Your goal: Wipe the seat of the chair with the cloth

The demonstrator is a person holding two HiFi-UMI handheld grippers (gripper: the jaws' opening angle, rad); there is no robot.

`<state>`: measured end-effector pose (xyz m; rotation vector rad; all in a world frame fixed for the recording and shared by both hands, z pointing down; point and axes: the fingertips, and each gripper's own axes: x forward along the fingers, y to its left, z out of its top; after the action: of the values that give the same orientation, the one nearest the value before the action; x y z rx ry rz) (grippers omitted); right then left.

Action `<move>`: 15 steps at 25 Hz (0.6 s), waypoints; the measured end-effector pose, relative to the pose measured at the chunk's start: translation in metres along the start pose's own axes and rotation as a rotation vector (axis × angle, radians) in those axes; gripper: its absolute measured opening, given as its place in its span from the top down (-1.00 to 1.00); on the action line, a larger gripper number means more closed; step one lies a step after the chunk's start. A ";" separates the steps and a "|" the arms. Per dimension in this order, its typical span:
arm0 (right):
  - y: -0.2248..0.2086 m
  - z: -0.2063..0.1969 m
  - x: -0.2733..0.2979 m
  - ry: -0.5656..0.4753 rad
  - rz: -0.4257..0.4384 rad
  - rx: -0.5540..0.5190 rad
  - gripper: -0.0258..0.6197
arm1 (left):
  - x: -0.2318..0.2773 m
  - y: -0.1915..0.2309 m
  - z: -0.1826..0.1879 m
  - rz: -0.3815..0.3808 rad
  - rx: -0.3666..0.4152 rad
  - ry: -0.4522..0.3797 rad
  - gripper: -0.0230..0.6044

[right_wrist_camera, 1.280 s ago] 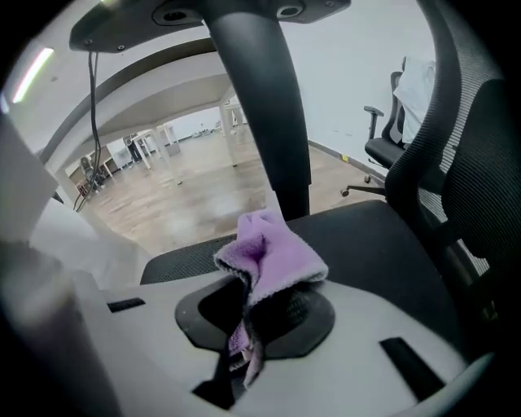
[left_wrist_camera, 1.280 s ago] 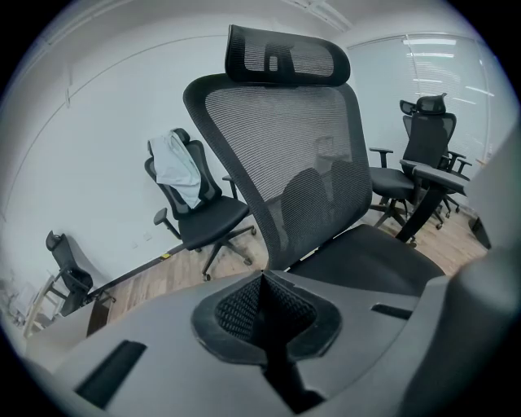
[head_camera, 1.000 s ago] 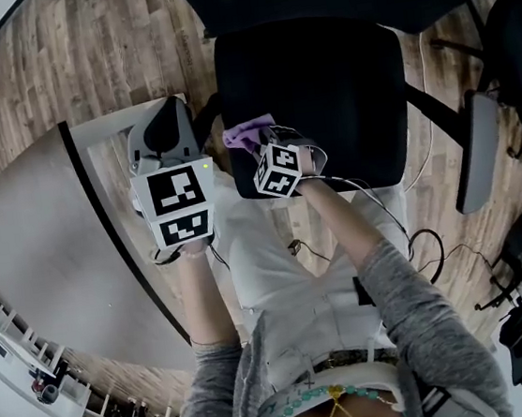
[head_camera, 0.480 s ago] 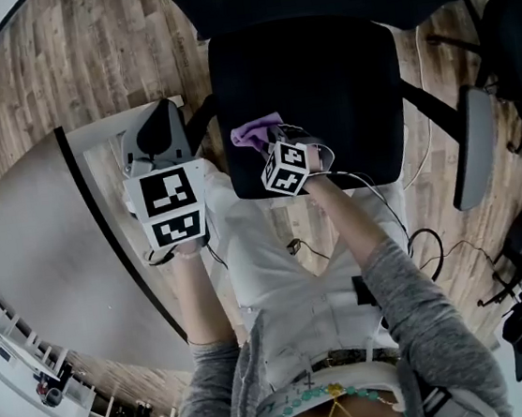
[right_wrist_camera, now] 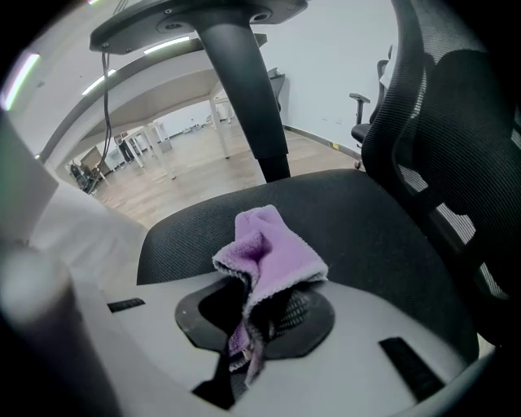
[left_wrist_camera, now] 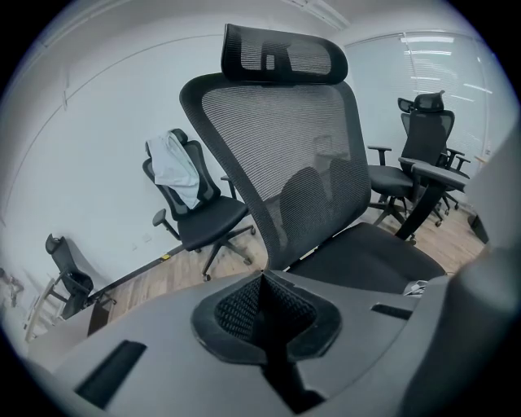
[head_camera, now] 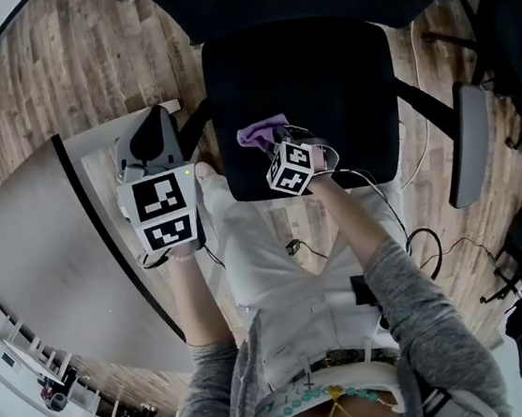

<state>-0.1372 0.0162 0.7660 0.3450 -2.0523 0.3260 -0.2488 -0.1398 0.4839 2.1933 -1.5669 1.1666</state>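
My right gripper (right_wrist_camera: 247, 324) clamps the purple cloth (right_wrist_camera: 273, 248) near the seat's (head_camera: 330, 81) front-left edge, while my left gripper (left_wrist_camera: 265, 308), clenched empty, hangs beside it.

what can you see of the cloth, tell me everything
The cloth is small, lilac and fluffy, like microfibre, with a stitched edge. It is bunched into a crumpled peak and pinched in the shut jaws of the right gripper, with a loose end trailing down between them. It sits over the front part of the black seat; whether it touches the seat cannot be told. Nothing else touches it.
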 end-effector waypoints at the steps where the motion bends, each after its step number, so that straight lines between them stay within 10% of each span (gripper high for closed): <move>1: -0.001 -0.002 -0.001 0.003 -0.002 0.002 0.77 | 0.000 0.000 0.000 0.002 0.002 0.000 0.89; 15: -0.013 -0.042 -0.018 0.046 -0.035 0.006 0.77 | -0.001 0.000 0.002 0.002 0.001 0.000 0.89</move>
<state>-0.0900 0.0212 0.7713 0.3734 -1.9978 0.3158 -0.2478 -0.1404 0.4818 2.1934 -1.5686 1.1684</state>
